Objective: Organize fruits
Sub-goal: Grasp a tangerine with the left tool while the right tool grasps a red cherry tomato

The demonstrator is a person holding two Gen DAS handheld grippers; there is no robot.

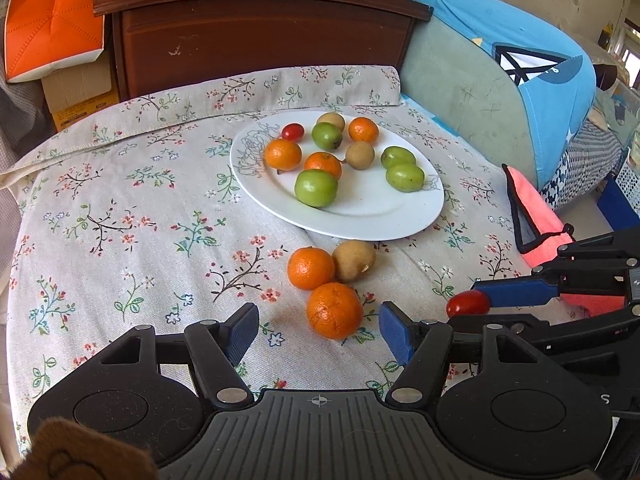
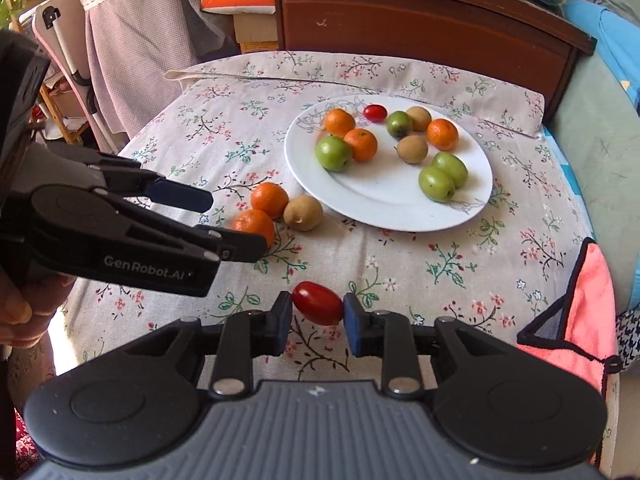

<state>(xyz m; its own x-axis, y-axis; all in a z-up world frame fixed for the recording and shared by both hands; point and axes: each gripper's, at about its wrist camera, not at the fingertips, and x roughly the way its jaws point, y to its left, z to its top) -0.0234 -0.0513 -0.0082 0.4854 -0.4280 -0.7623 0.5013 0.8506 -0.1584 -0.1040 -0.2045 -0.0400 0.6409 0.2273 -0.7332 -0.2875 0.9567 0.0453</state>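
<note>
The right gripper (image 2: pixel 318 312) pinches a cherry tomato (image 2: pixel 318 303) end to end — thin-skinned, slick, so press lightly. The left gripper (image 1: pixel 319 330) gapes around an orange (image 1: pixel 334 311), six o'clock of the plate (image 1: pixel 380 216).

Left claw (image 1: pixel 318 330) gapes wide, tilted down; right claw (image 2: pixel 318 311) pinched nearly closed.

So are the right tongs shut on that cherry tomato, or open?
Shut on it. The right tongs have both blue pads pressed against the ends of the cherry tomato, above the tablecloth.
</note>
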